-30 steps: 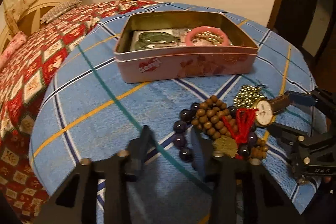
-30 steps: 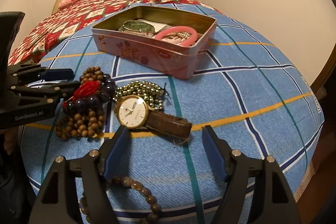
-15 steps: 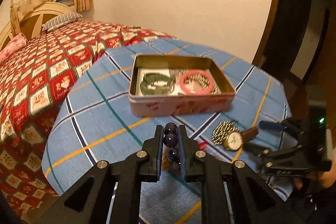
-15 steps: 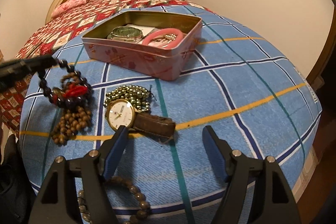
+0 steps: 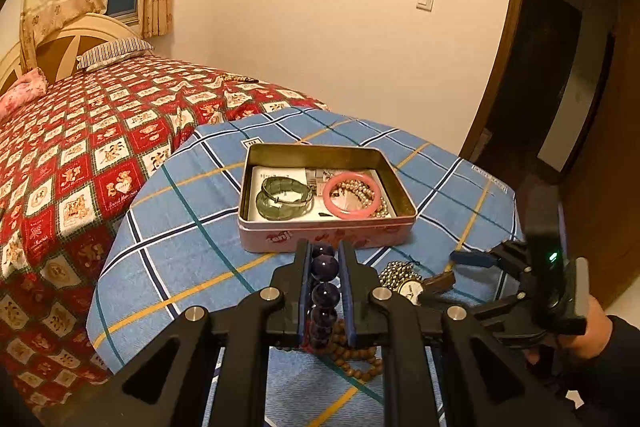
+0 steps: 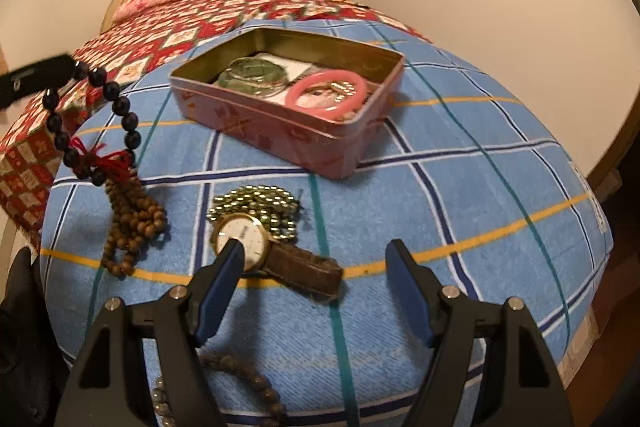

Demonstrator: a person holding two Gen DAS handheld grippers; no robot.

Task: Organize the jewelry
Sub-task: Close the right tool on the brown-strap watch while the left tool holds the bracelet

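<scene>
My left gripper (image 5: 325,250) is shut on a dark purple bead bracelet (image 5: 325,269) and holds it above the blue checked tablecloth. In the right wrist view the bracelet (image 6: 120,103) hangs as a loop from that gripper at the far left. A red tassel (image 6: 108,163) and a brown wooden bead strand (image 6: 132,223) dangle from it down to the cloth. The pink tin (image 5: 326,239) lies open just beyond, holding a green bangle (image 5: 284,197) and a pink bangle (image 5: 352,197). My right gripper (image 6: 314,247) stands open, low over a gold watch (image 6: 244,237) with a brown strap.
A heap of gold beads (image 6: 256,203) lies against the watch. Another brown bead bracelet (image 6: 248,379) lies under the right gripper near the table's front edge. A bed with a red quilt (image 5: 80,155) adjoins the table's left side. A dark doorway (image 5: 560,87) is at the right.
My left gripper shut on the dark bead bracelet and lifted it off the cloth; the tassel and wooden beads rose with it. The right gripper stayed open over the watch.
</scene>
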